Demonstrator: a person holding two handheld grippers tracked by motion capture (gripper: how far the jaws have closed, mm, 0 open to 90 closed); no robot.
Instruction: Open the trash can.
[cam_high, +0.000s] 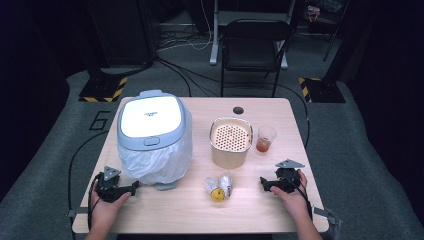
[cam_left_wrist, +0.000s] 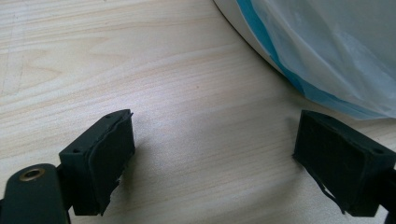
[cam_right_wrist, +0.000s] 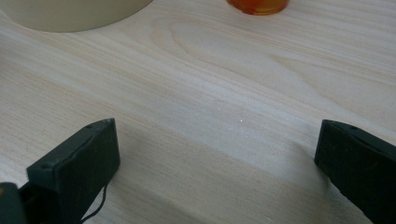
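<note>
- A person's two hands rest grippers on a pale wooden counter (cam_high: 280, 107): the left gripper (cam_high: 131, 189) near the front left corner, the right gripper (cam_high: 264, 183) toward the front right, both pointing inward across the counter.
- Jaws of both are spread wide with nothing between them, bare wood showing in the gap in each gripper view.
- Open counter runs along the front edge between the hands, broken by a small clear bag (cam_high: 219, 187) holding something yellow; its contents are hard to make out.
- A lidded bin (cam_high: 149, 120) lined with a white plastic bag (cam_high: 160, 162) stands at left, just beside the left gripper; its base is cut off in the left gripper view.
- A beige tub (cam_high: 230, 142) with a perforated insert sits at centre, a clear cup (cam_high: 265, 138) of reddish drink just right of it.
</note>
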